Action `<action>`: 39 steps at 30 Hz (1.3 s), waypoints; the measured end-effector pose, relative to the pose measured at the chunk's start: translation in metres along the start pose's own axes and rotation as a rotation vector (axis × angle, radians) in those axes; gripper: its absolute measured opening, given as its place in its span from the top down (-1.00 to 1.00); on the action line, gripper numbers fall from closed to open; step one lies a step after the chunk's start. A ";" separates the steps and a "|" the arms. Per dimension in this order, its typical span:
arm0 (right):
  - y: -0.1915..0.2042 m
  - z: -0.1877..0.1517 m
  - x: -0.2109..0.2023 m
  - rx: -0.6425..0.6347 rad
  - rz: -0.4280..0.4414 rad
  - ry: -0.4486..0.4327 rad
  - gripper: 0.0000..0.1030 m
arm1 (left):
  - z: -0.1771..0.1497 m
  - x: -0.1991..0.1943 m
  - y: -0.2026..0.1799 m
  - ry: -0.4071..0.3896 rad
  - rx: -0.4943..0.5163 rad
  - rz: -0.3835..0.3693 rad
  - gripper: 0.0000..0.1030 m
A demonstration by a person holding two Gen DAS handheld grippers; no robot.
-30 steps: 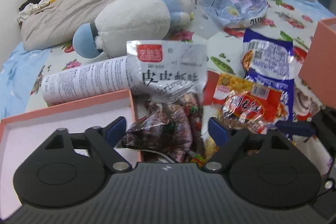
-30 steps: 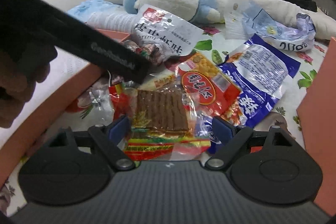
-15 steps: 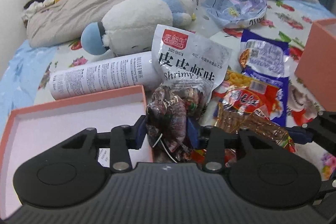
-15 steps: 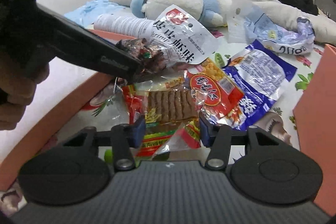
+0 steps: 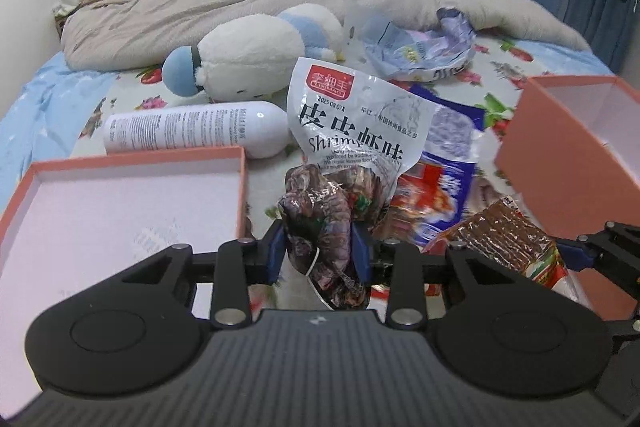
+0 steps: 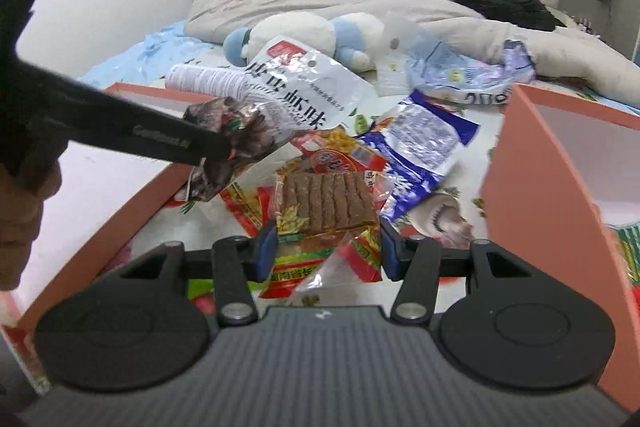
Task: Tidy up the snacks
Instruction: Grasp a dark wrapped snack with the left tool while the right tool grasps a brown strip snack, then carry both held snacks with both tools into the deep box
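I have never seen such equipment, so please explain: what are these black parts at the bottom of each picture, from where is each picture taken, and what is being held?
A person holds two hand grippers, each with its own camera looking along two blue-padded fingers. The left camera shows the left gripper shut on a white shrimp snack bag. The right camera shows the right gripper shut on a pack of brown strips. Both jaws have just been closing on these. More snack packets, a plush toy, a white bottle and two pink boxes lie on the bed.
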State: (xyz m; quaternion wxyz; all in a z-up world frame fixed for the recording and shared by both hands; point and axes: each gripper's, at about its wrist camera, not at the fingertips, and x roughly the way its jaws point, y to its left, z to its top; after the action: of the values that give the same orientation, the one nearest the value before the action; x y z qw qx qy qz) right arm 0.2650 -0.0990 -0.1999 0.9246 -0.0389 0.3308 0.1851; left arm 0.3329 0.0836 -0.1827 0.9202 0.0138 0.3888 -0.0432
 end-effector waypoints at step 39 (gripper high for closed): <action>-0.039 -0.051 -0.224 0.188 -0.096 -0.144 -0.04 | -0.107 -0.212 -0.086 -0.052 -0.276 -0.134 0.28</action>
State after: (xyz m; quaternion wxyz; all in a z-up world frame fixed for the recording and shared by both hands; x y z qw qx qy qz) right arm 0.0891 -0.2160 -0.1011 0.9533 0.0456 0.2771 0.1112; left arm 0.1018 0.0184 -0.1044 0.9182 -0.1401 0.3669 -0.0509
